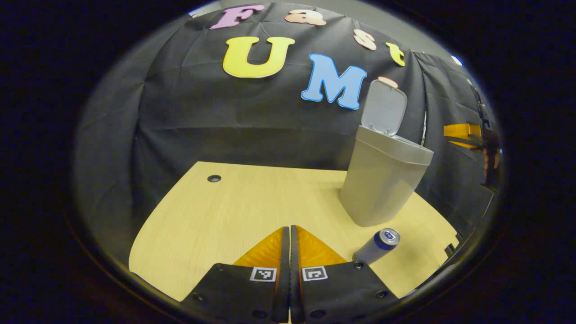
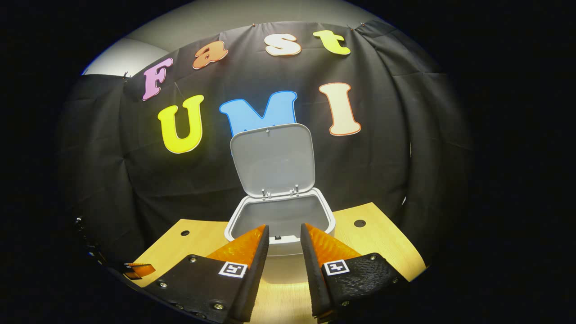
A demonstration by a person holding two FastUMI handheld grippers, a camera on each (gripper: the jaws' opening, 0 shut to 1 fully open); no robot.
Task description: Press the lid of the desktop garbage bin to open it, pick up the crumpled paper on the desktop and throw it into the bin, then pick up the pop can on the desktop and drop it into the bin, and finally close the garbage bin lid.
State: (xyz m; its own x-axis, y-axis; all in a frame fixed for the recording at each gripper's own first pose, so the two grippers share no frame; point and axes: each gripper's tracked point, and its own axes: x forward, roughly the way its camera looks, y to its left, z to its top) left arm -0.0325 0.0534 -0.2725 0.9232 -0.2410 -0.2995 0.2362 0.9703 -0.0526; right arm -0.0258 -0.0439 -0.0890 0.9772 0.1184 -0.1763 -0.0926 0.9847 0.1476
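bin (image 2: 288, 265) matt plastic, smooth | can (image 1: 377, 246) glossy metal | desk (image 1: 234, 202) wood-grain, matt

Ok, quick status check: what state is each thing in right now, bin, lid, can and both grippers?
garbage bin: open, upright on the desk
lid: raised, standing up at the back
pop can: lying on its side on the desk, beside the bin
left gripper: shut, empty
right gripper: open, empty, in front of the bin's mouth

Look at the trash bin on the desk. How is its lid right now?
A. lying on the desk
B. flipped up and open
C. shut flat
B: the lid stands upright behind the bin, and the right gripper view looks down into its open mouth.
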